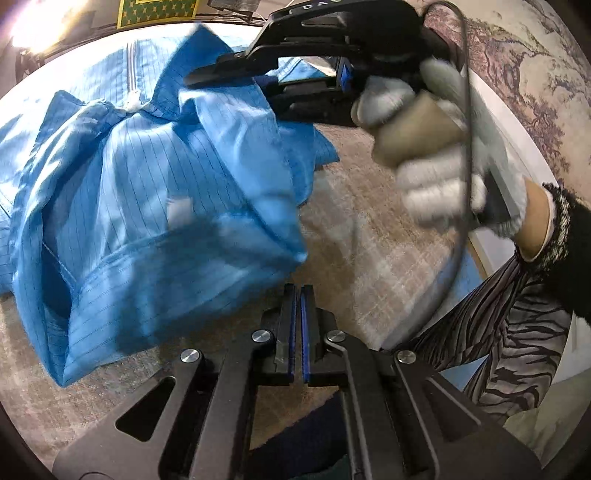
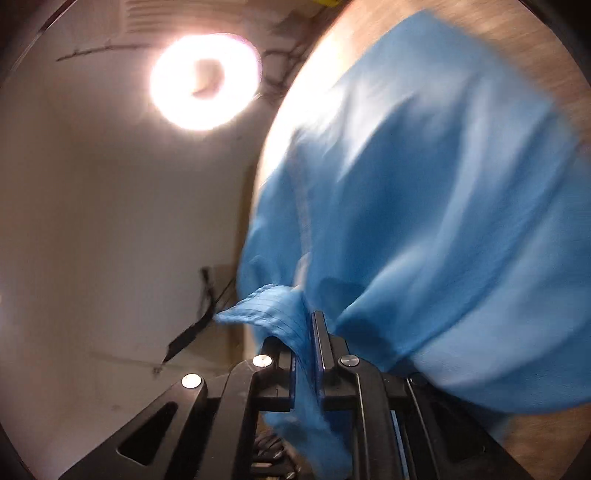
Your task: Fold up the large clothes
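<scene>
A large light-blue pinstriped garment (image 1: 147, 177) lies bunched on a beige woven surface (image 1: 369, 229), with its zipper line running up the far side. My left gripper (image 1: 298, 293) is shut with nothing between its blue pads, just right of the garment's near fold. In the left wrist view my right gripper (image 1: 207, 79) comes in from the upper right and clamps an upper edge of the cloth. The right wrist view shows the right gripper (image 2: 304, 325) shut on a pinched fold of the blue garment (image 2: 443, 221), which hangs blurred ahead of it.
A white-gloved hand (image 1: 436, 192) with a dark patterned sleeve (image 1: 498, 332) holds the right gripper. A wall with a tree mural (image 1: 535, 74) stands at the right. A bright ring lamp (image 2: 205, 81) glares on the pale wall. A yellow-green item (image 1: 159, 11) sits at the far edge.
</scene>
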